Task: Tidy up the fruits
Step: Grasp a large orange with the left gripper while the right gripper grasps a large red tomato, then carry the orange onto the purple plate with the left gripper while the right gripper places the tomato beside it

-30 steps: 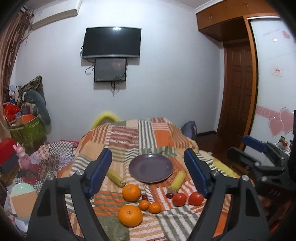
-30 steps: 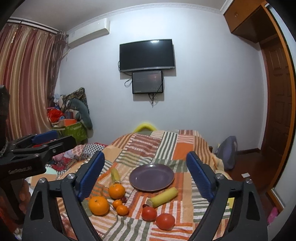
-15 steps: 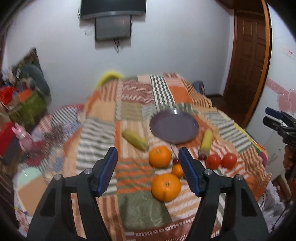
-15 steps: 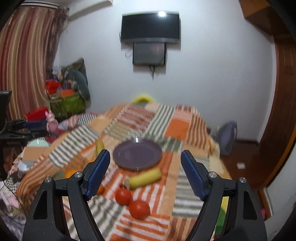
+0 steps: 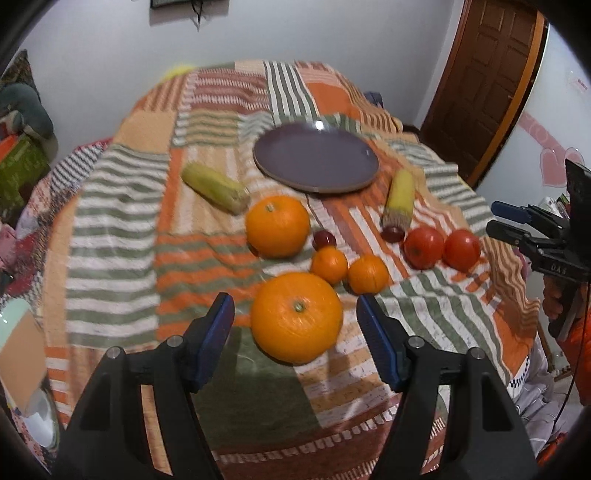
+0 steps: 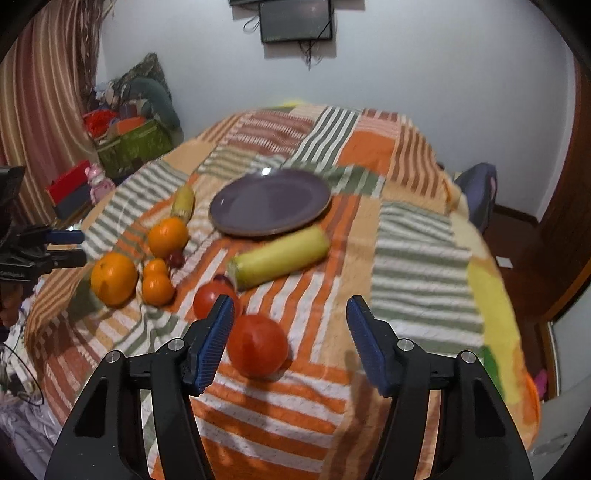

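Note:
A purple plate point(image 5: 316, 161) point(image 6: 269, 201) lies empty on the striped blanket. In front of it lie two corn cobs point(image 5: 216, 187) point(image 5: 399, 195), two big oranges point(image 5: 296, 316) point(image 5: 277, 226), two small oranges point(image 5: 328, 264), two tomatoes point(image 5: 423, 242) point(image 5: 461, 250) and small dark red fruits point(image 5: 324, 239). My left gripper point(image 5: 295, 325) is open, with the nearest big orange between its fingers. My right gripper point(image 6: 290, 325) is open just above the near tomato point(image 6: 257, 346), which sits near its left finger. Each gripper shows at the edge of the other view point(image 5: 532, 236) point(image 6: 40, 247).
The striped blanket point(image 6: 406, 236) covers a raised surface that drops off at the near and right edges. A green crate with clutter point(image 6: 133, 144) and a curtain point(image 6: 40, 110) stand at the left. A wooden door point(image 5: 480, 85) is at the right. A screen point(image 6: 295, 18) hangs on the far wall.
Both grippers have moved down and forward toward the fruit. The left one now frames the nearest big orange, the right one the near tomato. Both stay open.

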Available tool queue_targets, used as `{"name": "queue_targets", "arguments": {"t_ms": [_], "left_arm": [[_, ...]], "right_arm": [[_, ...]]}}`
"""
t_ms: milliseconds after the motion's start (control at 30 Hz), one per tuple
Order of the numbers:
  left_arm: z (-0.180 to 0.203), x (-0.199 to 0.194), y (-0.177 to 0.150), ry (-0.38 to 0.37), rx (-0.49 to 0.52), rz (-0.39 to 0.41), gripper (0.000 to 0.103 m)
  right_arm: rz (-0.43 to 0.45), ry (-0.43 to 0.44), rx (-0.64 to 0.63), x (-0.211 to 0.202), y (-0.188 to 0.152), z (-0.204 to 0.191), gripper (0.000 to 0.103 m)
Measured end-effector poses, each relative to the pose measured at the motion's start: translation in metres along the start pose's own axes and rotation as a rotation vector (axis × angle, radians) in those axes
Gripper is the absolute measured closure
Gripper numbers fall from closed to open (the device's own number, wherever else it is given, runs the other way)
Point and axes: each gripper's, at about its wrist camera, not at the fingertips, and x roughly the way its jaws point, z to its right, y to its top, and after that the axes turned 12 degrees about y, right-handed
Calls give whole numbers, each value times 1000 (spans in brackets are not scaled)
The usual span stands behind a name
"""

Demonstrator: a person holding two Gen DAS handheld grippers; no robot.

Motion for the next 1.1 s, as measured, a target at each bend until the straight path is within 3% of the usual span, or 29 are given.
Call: {"name": "queue_targets", "arguments": {"t_ms": [133,267,433,567,867,1100], "left_arm": [[6,15,-4,-26,-5,-45,34],[12,18,-5,10,9,-33,34],[7,28,-3,39,0,-47,34],[-2,45,-3,-25,-69,-116,34],[-4,39,2,-15,-76,-100,34],[-11,15,25,11,-108,-9,34]], "right_arm": [[-45,25,-6,16,-7,-5,43],[-95,28,21,33,-15,0,43],[-135,73,90,45,-18,7,54],[-135,64,90,47,-19,5,56],[-104,69,141,37,-12,10,57],[-38,2,126,19,14,12,57]]}}
